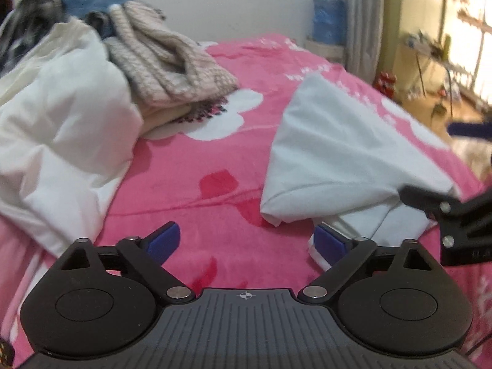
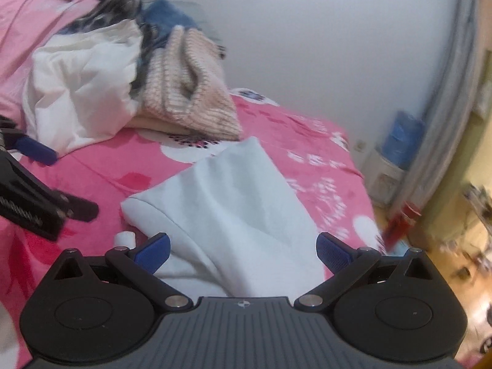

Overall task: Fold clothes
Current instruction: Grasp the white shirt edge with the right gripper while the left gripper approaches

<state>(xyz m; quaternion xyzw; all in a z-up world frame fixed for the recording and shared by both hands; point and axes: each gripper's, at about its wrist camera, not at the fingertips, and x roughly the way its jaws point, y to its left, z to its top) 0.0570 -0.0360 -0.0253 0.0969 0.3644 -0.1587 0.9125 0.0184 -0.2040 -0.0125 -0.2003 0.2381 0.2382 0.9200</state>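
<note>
A pale, white-blue garment (image 1: 344,160) lies partly folded on a pink bed cover (image 1: 209,166) printed with white flowers, filling the centre right of the left wrist view and the lower centre of the right wrist view (image 2: 233,203). Its near edge is doubled over into a rounded fold, and a small white scrap of its cloth pokes out just beside that fold at the lower left of the right wrist view. The right hand-held gripper (image 2: 243,250) sits directly over the near part of the garment with its blue-tipped fingers (image 2: 153,250) spread wide and nothing between them. The left hand-held gripper (image 1: 246,243) hangs above bare pink cover just left of the garment, its jaws likewise spread wide apart; its right blue finger (image 1: 329,243) lies over a white corner of cloth, though contact cannot be judged. Each hand-held gripper shows at the edge of the other's view: the right one at the right margin of the left wrist view, the left one at the left margin of the right wrist view. Further back, at the upper left of both frames, a heap of unfolded clothes rests on the bed: a white garment (image 1: 61,117), a beige knitted sweater (image 1: 166,64) draped over it, and blue denim (image 1: 92,3) behind. A white wall (image 2: 323,46) rises beyond the bed, and a blue container (image 2: 402,138) stands by it at the right.
</note>
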